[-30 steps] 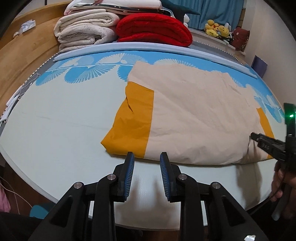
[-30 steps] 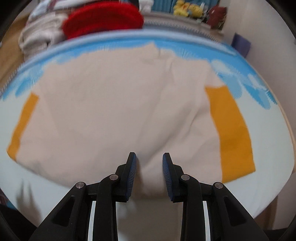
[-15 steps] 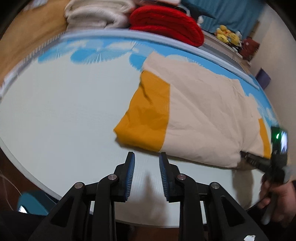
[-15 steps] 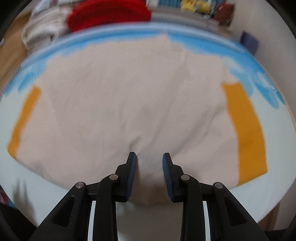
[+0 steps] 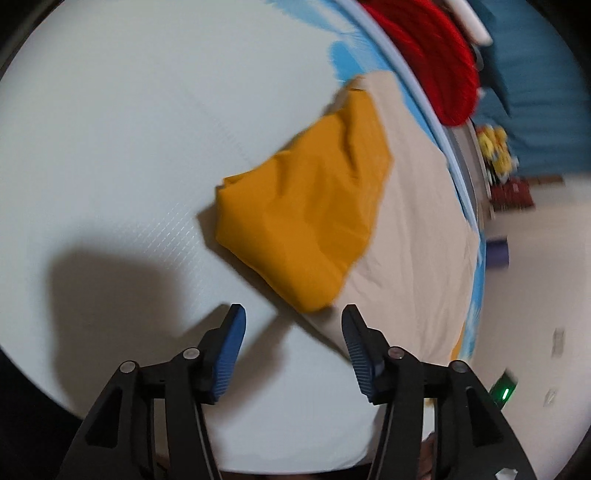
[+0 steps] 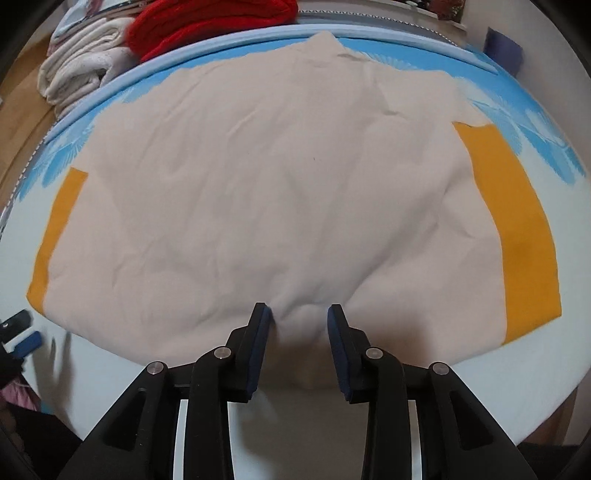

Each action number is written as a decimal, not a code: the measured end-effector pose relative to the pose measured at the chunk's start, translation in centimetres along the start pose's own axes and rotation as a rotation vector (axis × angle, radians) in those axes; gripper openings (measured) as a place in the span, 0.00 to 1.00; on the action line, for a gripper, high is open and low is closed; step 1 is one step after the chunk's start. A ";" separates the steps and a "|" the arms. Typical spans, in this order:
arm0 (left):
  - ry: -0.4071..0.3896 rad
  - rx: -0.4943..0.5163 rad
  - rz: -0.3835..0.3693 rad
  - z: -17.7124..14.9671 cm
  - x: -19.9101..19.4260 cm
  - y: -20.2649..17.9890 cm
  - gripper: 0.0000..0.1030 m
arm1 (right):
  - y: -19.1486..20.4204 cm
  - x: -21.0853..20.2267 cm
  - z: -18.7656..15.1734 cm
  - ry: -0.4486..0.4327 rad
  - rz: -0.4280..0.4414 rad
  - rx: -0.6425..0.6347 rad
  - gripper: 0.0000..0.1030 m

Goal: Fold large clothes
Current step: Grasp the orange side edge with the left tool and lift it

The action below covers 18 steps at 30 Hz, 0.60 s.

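A large cream garment (image 6: pixel 280 192) with orange sleeve bands lies flat on the bed. My right gripper (image 6: pixel 299 317) is open, its jaws standing either side of a small bunch of the garment's near hem at the middle. My left gripper (image 5: pixel 291 325) is open and empty, just short of the near corner of the orange left sleeve (image 5: pixel 310 206), which lies rumpled on the sheet. The left gripper's tips also show at the left edge of the right wrist view (image 6: pixel 20 332). The right orange band (image 6: pixel 517 229) lies flat.
The bed sheet (image 5: pixel 110 129) is pale with a blue leaf pattern at the far side (image 6: pixel 517 118). A red blanket (image 6: pixel 207 22) and folded white bedding (image 6: pixel 81 70) are stacked beyond the bed's far rim. Soft toys (image 5: pixel 495 147) sit past them.
My left gripper has swung left, rolled and come close to the orange sleeve corner, and its jaws have opened wider. My right gripper has moved forward onto the hem.
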State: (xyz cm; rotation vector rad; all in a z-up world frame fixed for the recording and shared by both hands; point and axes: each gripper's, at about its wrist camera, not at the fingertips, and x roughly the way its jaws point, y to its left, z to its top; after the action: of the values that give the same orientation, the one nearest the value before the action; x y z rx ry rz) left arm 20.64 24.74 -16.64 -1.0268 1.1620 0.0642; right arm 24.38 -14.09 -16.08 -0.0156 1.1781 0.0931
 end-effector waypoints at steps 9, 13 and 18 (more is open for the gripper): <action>-0.091 -0.119 -0.105 1.4 2.1 -0.1 0.49 | 0.0 0.0 -0.1 0.023 0.013 0.018 0.34; -0.145 -0.120 -0.105 1.4 2.6 -0.7 0.49 | 0.1 0.4 0.2 0.021 0.016 0.018 0.34; -0.157 -0.106 -0.095 1.5 3.0 -1.5 0.23 | -0.1 0.2 0.1 0.014 0.019 0.018 0.34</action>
State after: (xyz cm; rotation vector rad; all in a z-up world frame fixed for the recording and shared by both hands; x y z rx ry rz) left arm 23.82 23.61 -17.95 -1.1489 0.9739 0.1305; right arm 24.56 -14.21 -16.26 0.0107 1.1933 0.0998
